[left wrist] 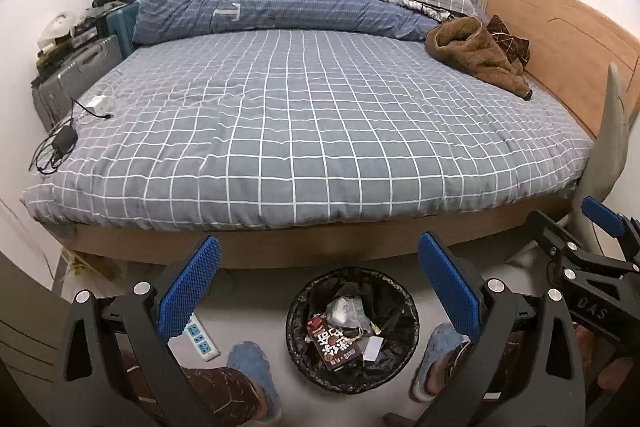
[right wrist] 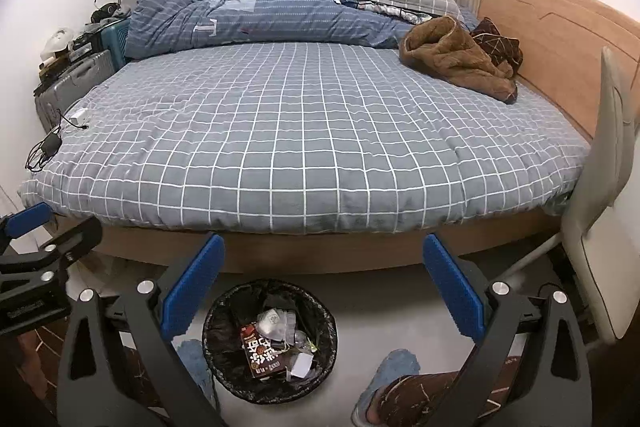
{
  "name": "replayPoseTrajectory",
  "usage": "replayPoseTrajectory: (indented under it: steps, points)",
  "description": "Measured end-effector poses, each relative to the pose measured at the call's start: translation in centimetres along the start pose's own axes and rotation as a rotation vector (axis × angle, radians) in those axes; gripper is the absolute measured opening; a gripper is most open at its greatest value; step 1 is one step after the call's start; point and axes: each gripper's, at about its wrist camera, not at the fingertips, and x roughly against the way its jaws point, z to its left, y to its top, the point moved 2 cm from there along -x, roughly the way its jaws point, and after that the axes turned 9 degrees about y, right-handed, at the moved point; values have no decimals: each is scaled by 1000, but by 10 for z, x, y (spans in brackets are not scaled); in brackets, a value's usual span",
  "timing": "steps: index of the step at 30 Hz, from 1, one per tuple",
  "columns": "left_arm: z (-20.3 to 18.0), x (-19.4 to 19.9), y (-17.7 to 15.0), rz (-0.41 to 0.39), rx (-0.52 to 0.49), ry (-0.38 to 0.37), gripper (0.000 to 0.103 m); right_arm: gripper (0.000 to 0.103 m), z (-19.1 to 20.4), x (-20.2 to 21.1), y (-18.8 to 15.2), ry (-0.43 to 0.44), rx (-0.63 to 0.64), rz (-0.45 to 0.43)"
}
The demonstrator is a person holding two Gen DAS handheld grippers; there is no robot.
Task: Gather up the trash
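Note:
A black-lined trash bin (left wrist: 352, 329) stands on the floor in front of the bed, holding a brown carton (left wrist: 334, 347), crumpled white paper and other scraps. It also shows in the right wrist view (right wrist: 270, 341). My left gripper (left wrist: 320, 291) is open and empty, held above the bin. My right gripper (right wrist: 324, 287) is open and empty, above and slightly right of the bin. The right gripper appears at the right edge of the left wrist view (left wrist: 600, 227).
A bed (left wrist: 300, 131) with a grey checked cover fills the middle; a brown garment (left wrist: 476, 55) lies near the headboard, chargers and cables (left wrist: 64, 139) at its left edge. A power strip (left wrist: 200, 337) lies on the floor. Slippered feet (left wrist: 252, 367) flank the bin. A chair (right wrist: 600, 187) stands right.

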Motion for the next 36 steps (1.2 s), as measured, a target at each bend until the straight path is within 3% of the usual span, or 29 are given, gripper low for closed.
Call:
replayPoseTrajectory:
  steps: [36]
  points:
    - [1,12,-12,5,-1,-4,97,95,4,18,-6,2,-14,-15]
